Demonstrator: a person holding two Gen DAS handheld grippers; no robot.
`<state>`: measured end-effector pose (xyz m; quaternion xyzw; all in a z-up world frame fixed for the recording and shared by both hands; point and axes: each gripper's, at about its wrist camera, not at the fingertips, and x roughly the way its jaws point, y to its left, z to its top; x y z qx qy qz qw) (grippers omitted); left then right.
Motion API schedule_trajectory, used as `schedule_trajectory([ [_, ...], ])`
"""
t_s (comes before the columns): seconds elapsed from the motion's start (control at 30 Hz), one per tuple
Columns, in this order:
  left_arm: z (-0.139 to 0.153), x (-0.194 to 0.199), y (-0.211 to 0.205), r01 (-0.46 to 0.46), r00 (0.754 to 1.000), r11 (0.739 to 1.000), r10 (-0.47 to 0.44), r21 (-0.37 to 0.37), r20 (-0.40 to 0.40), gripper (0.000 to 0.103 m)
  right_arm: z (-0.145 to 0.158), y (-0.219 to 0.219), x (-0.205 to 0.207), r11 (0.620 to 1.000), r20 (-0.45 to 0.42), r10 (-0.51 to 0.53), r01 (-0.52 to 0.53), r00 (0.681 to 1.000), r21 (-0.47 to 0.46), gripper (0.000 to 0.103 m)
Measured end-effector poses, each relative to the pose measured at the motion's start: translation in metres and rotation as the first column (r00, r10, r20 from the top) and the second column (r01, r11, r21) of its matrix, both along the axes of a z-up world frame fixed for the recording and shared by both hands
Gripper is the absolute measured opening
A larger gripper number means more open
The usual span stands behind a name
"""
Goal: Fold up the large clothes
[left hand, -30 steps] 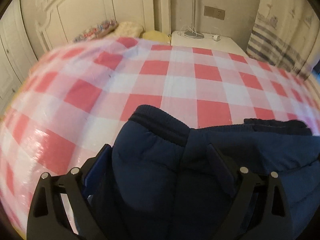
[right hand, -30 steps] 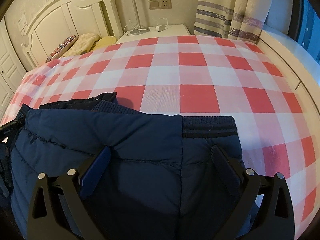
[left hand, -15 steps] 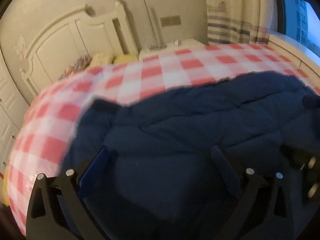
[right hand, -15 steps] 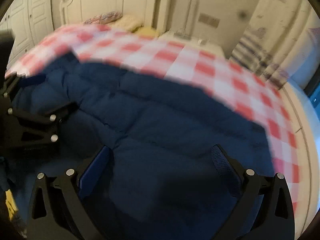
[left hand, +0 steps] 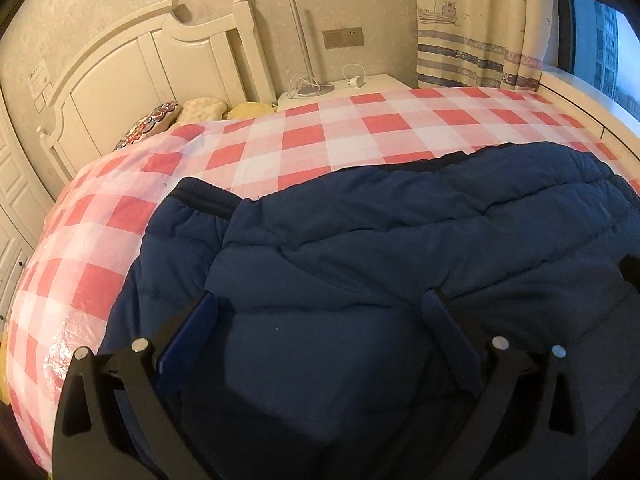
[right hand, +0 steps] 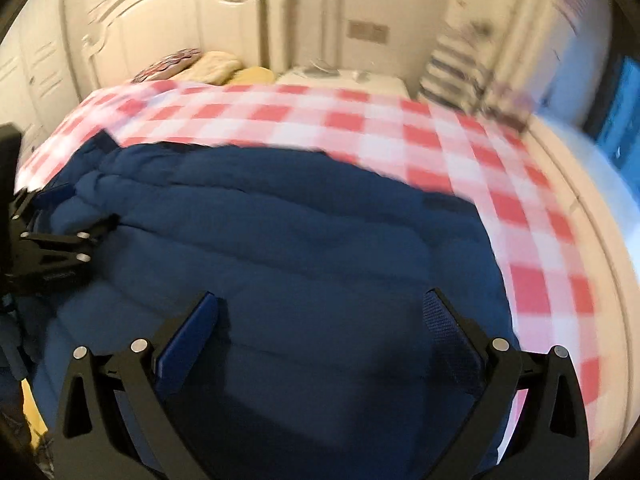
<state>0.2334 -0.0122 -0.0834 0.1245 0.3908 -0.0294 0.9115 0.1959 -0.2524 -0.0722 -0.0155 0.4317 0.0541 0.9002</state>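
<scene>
On the bed's red-and-white checked cover point(left hand: 360, 136), below the white headboard point(left hand: 160, 60), our navy padded jacket point(left hand: 360, 260) now lies spread broadside, where a second ago its elastic hem faced us. We swung both grippers; left gripper point(left hand: 320, 304) and right gripper point(right hand: 320, 304) hover with fingers wide, holding nothing, ready for another fold.

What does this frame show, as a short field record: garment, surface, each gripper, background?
garment: navy padded jacket, lying on the bed, ribbed cuff at its far left
surface: red-and-white checked cover
left gripper: open, jaws wide, over the jacket
right gripper: open, over the jacket; view blurred
background: white headboard, pillows, nightstand, curtain
</scene>
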Motion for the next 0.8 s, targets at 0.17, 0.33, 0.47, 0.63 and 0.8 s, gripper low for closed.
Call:
schedule_trajectory([
  [0.17,0.000,0.000,0.001,0.000,1.000,1.000,0.000,-0.001,-0.002,0.101,-0.011,-0.004,0.007,0.999,-0.017,0.000,0.001,1.000,0.043,0.099],
  [0.33,0.007,-0.005,0.003,-0.016,1.000,1.000,0.016,0.002,-0.004,0.101,0.001,-0.003,-0.007,0.999,0.013,-0.019,0.019,1.000,0.028,0.098],
  [0.47,0.025,-0.040,-0.002,0.022,1.000,0.999,-0.021,-0.041,0.020,0.101,0.022,0.027,-0.037,0.995,0.077,0.099,-0.100,0.992,0.001,0.098],
  [0.63,0.001,-0.076,-0.017,0.055,0.998,0.997,-0.056,0.045,0.030,0.101,-0.006,0.070,-0.059,0.964,0.052,0.230,-0.220,0.972,-0.146,0.099],
  [0.8,-0.002,-0.078,-0.009,0.054,0.998,0.999,-0.054,-0.004,0.022,0.101,-0.008,0.062,-0.060,0.967,0.057,0.235,-0.228,0.970,-0.110,0.098],
])
